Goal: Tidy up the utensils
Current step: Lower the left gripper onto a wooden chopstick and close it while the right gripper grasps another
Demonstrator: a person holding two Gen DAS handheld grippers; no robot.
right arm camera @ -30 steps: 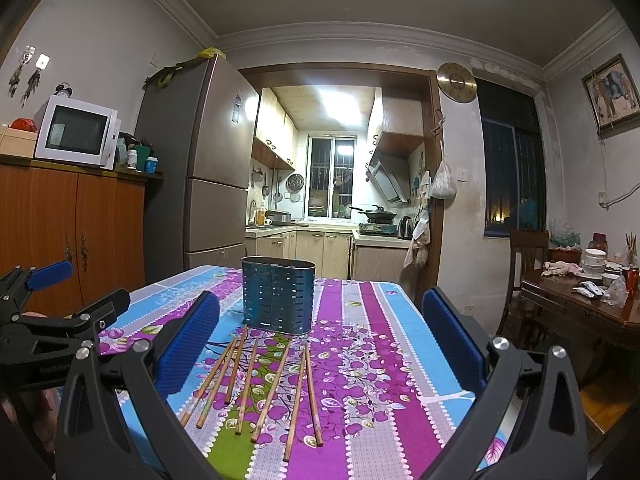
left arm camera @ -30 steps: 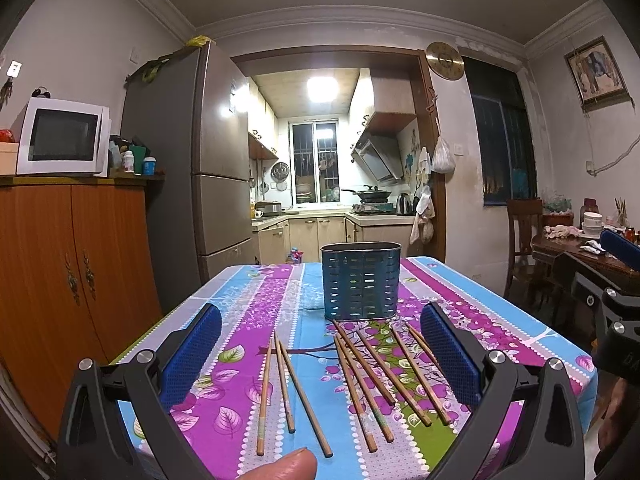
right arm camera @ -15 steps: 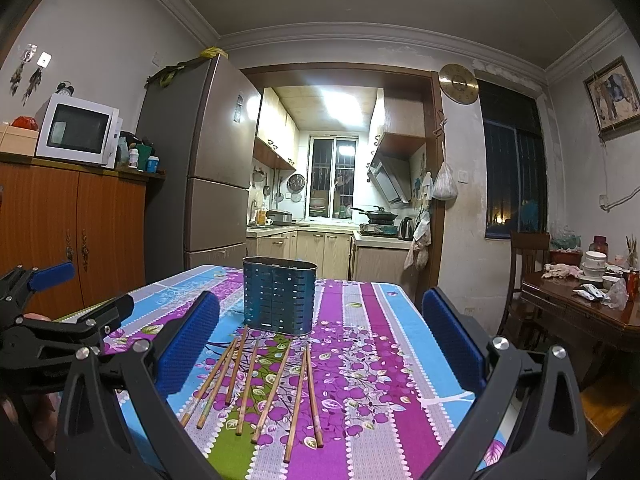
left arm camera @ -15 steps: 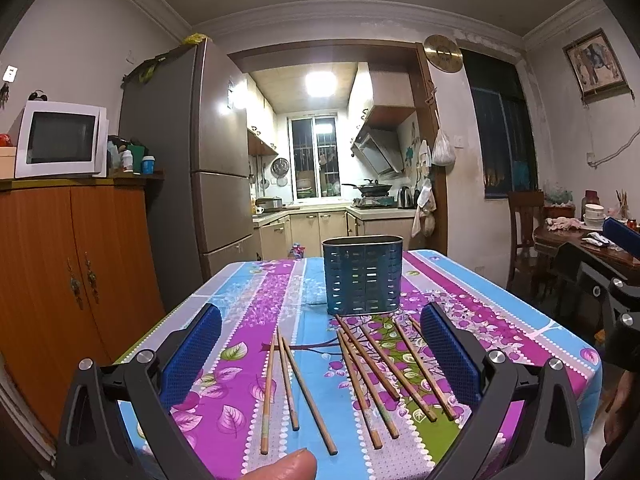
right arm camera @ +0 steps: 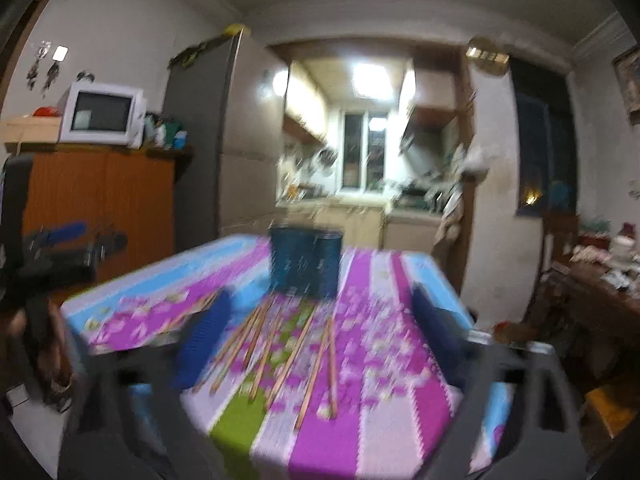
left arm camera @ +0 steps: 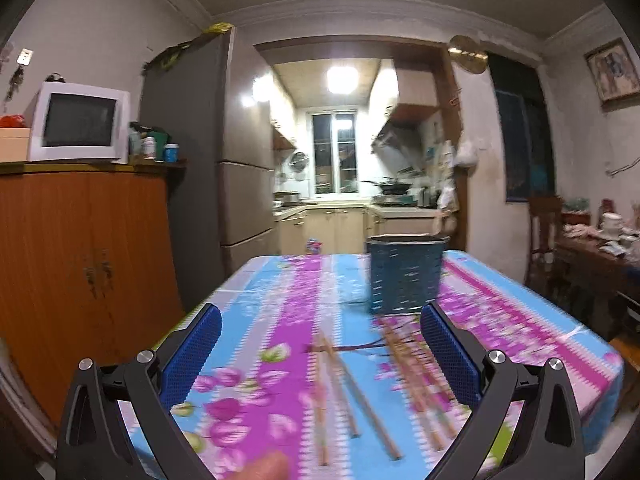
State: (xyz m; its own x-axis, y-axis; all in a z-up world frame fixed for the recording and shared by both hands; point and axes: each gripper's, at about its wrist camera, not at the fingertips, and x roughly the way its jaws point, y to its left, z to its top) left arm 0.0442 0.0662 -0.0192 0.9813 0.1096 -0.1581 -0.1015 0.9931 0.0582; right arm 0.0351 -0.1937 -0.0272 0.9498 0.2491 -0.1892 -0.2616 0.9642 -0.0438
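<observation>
Right wrist view: our right claw (right arm camera: 316, 322), jaws just closing but still apart around nothing, and our released left claw (left arm camera: 320, 354) hover over wooden chopsticks (right arm camera: 280, 348) lying loose on the floral bench (right arm camera: 384, 412) before the blue perforated holder (right arm camera: 306, 266).

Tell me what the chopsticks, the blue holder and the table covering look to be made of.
Chopsticks: probably wood or bamboo, matte; thin tan-brown sticks without shine, though blurred. Blue holder: dark blue with rows of small slots in its wall; plastic or painted metal, the blur leaves it open. Table covering: likely plastic or oilcloth, a bright printed floral sheet lying smooth and draping over the edge.
</observation>
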